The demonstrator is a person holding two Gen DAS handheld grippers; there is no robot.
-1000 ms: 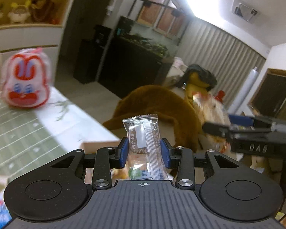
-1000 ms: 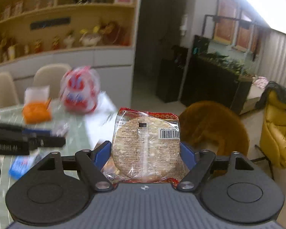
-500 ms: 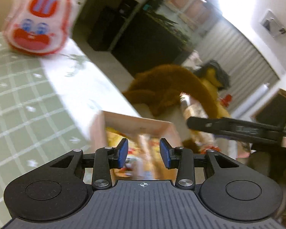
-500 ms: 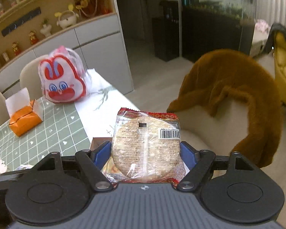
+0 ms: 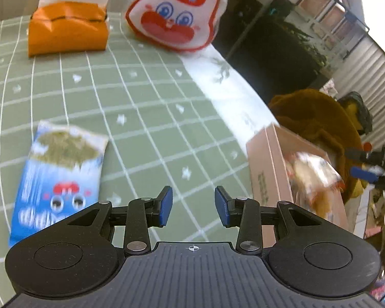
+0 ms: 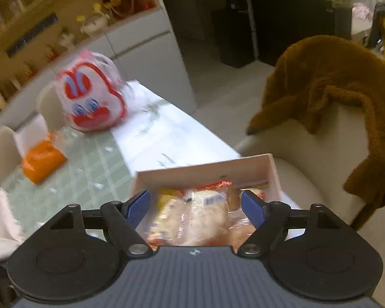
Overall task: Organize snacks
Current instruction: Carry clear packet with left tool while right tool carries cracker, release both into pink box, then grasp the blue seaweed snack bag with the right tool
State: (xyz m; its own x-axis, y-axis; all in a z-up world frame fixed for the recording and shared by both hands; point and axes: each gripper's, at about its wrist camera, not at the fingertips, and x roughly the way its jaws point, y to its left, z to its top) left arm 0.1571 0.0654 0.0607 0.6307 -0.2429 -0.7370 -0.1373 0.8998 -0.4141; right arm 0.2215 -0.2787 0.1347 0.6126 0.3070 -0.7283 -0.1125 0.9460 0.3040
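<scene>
My left gripper point(image 5: 193, 205) hangs open and empty over the green checked tablecloth point(image 5: 141, 107). A blue snack packet point(image 5: 59, 179) lies flat on the cloth to its left. A cardboard box point(image 5: 267, 177) with several snack packets stands at the table's right edge. My right gripper point(image 6: 195, 205) is open just above that box point(image 6: 205, 169). The round cracker packet point(image 6: 213, 205), blurred, sits lower down among the box's packets, clear of both pads. In the left wrist view the right gripper point(image 5: 367, 172) shows beside that packet point(image 5: 313, 172).
A red-and-white rabbit-face bag point(image 5: 174, 18) and an orange tissue pack point(image 5: 66, 28) stand at the far side of the table. A pale chair point(image 6: 308, 174) with a brown furry coat point(image 6: 333, 97) stands right behind the box. A white object point(image 6: 0, 218) lies at the left.
The narrow clear packet has left my left gripper, which dropped and swung left over the tablecloth. My right gripper sank to the box, and the cracker packet is out of its jaws.
</scene>
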